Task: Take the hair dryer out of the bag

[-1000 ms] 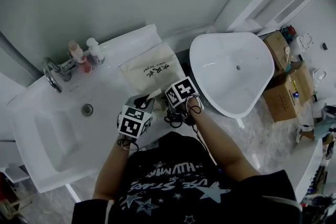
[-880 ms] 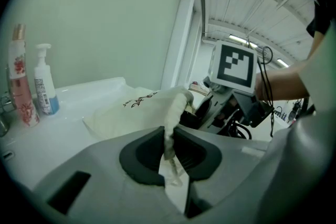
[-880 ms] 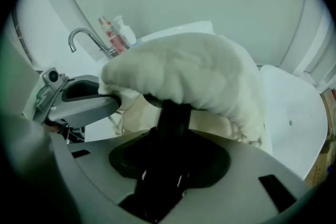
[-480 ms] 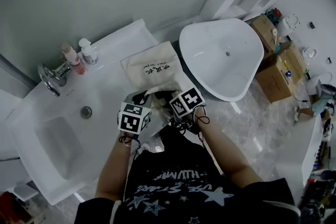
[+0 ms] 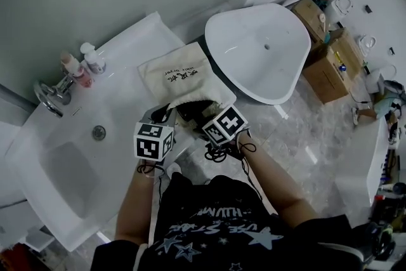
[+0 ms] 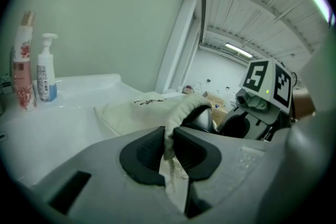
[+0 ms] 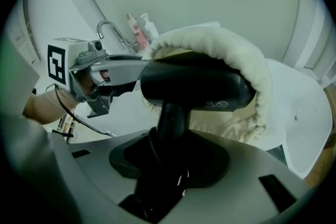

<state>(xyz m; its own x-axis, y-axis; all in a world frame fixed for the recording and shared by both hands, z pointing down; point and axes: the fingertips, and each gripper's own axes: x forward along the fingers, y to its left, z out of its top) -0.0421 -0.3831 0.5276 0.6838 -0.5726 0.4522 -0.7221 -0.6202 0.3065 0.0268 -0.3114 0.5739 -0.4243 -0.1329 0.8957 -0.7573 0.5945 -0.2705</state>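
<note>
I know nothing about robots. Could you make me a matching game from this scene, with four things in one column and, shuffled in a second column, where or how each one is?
Things:
1. hair dryer
2. cloth bag
3. pump bottle
4. cardboard box

States:
A. stands near the faucet
B. rim pinched in the left gripper
C. sits on the floor, off to the right
D. handle gripped by the right gripper

Pairs: 1-D, 2-B, 3-A, 4-C
</note>
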